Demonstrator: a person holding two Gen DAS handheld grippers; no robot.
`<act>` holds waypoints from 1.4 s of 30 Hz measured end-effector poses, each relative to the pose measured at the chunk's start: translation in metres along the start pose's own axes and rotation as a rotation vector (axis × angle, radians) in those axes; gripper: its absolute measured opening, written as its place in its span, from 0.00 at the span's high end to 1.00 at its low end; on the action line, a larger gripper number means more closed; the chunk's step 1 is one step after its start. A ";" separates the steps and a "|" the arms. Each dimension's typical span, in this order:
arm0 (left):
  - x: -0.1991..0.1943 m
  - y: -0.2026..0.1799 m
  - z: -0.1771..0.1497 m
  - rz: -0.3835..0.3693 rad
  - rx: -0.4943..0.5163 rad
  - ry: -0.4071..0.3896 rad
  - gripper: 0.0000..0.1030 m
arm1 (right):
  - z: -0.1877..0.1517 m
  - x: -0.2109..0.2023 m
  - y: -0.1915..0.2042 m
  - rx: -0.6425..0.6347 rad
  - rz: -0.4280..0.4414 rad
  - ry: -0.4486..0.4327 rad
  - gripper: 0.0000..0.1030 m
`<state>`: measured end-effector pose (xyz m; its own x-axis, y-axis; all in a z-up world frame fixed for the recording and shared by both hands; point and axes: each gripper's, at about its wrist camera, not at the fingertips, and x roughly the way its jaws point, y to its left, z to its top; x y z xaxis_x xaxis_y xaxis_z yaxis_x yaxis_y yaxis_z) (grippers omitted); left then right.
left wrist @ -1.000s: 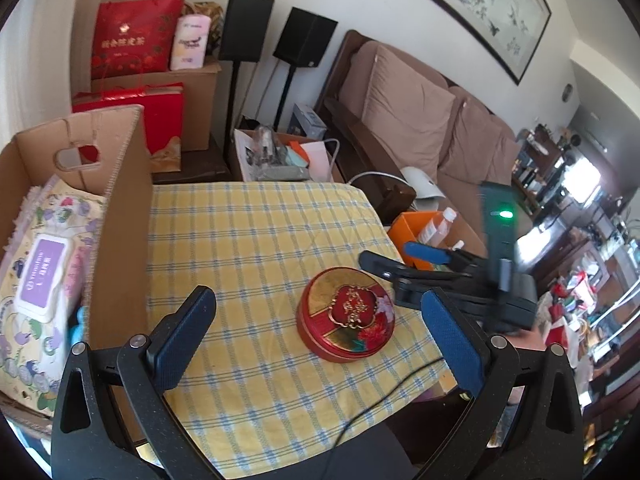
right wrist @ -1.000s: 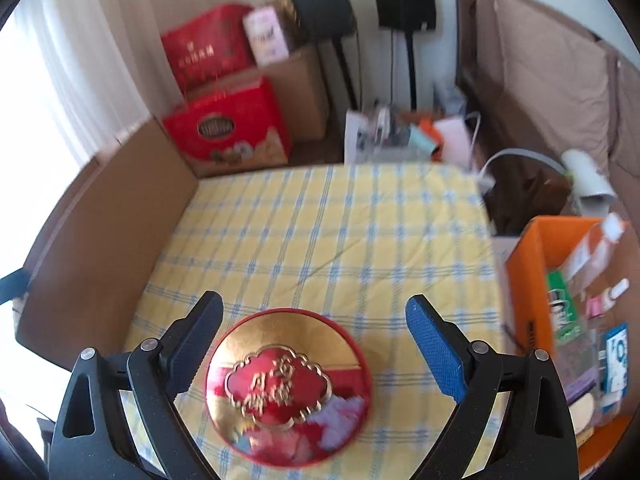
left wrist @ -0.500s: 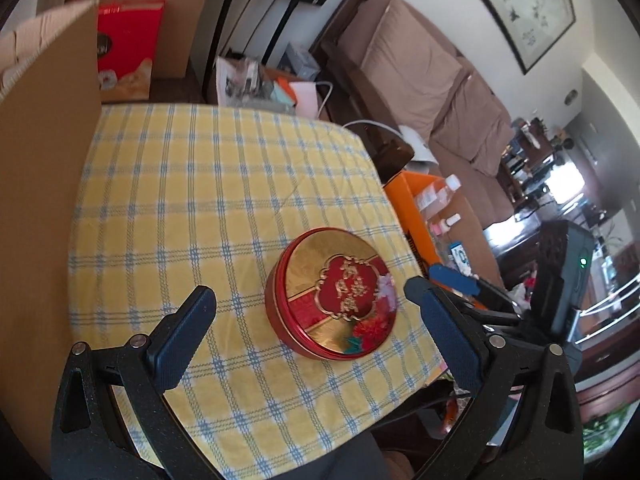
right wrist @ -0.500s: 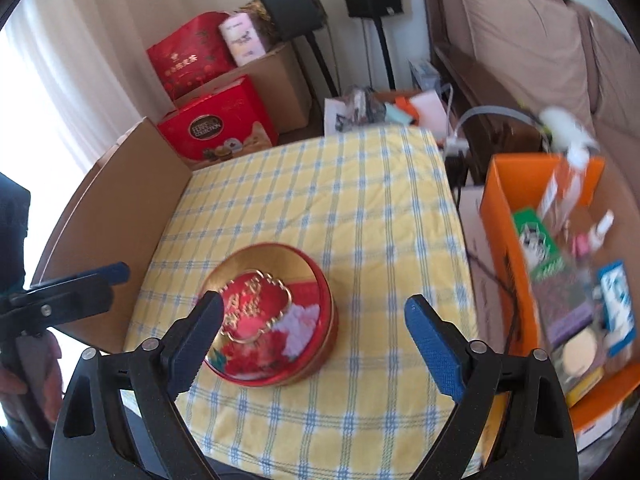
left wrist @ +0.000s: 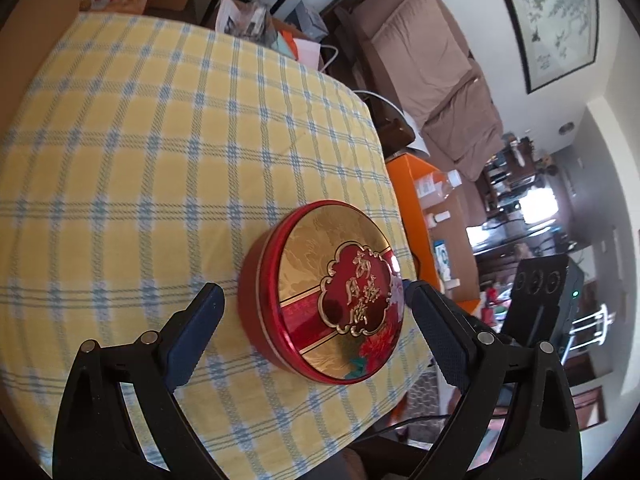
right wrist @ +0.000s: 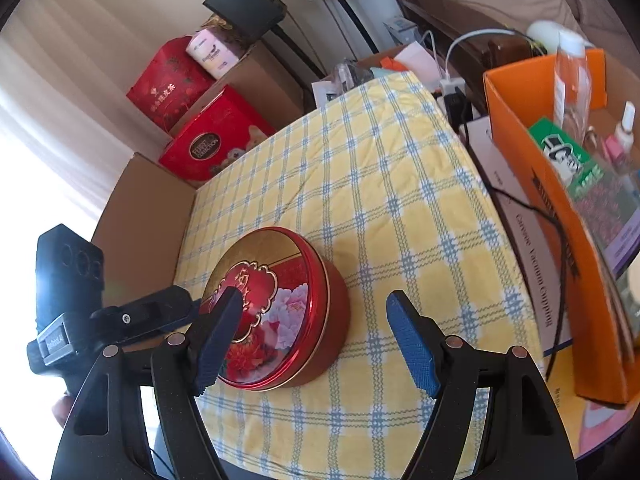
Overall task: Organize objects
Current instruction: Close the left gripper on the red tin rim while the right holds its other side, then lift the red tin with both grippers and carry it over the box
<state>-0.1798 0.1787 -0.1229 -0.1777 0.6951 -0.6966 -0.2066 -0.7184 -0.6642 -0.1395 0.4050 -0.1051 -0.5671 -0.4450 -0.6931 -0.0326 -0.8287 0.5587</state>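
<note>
The round red-and-gold tin (left wrist: 326,300) is sitting lid-on near the front edge of the checked-cloth table (left wrist: 160,160), not yet lifted. The left tool (left wrist: 316,316) and right tool (right wrist: 314,338) are flanking it, jaws closing but not yet pressing. Judging by this, organizing is only beginning, with the orange box (right wrist: 520,140) and cardboard box (right wrist: 148,216) waiting alongside.

left hand-held gripper (left wrist: 314,334): matte black frame with triangular cut-outs in each arm. silver round screw heads, two per arm, near the finger bases. fingers (left wrist: 196,330) carry dark blue pads with a fine dotted texture.

right hand-held gripper (right wrist: 314,340): same black frame and silver screws; its blue pads (right wrist: 412,344) look brighter. seen from the left wrist view, its black boxy camera housing shows three round openings and a small green light. thin black cable trails below.
</note>
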 end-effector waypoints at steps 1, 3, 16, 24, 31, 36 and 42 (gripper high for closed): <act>0.003 0.001 0.000 -0.007 -0.008 0.003 0.09 | -0.001 0.002 -0.001 0.008 0.010 0.005 0.26; 0.007 0.003 0.001 -0.018 -0.025 0.007 0.09 | -0.002 0.006 -0.002 0.017 0.021 0.013 0.26; 0.022 0.008 0.007 -0.048 -0.055 0.007 0.08 | -0.017 0.024 0.003 0.015 0.091 0.030 0.21; 0.024 0.014 0.014 -0.081 -0.066 0.010 0.06 | -0.018 0.021 0.007 -0.103 0.103 -0.014 0.15; 0.020 0.009 0.017 -0.008 0.008 0.004 0.04 | -0.034 0.016 0.027 -0.361 -0.013 -0.017 0.04; 0.023 0.006 0.023 0.012 0.019 0.002 0.04 | -0.042 0.018 0.043 -0.507 -0.051 -0.031 0.04; 0.032 -0.003 0.027 0.026 0.049 0.023 0.04 | -0.054 0.029 0.056 -0.636 -0.129 -0.016 0.04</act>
<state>-0.2105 0.2037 -0.1363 -0.1618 0.6751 -0.7198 -0.2488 -0.7337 -0.6323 -0.1133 0.3274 -0.1182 -0.6035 -0.3275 -0.7270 0.3896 -0.9166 0.0895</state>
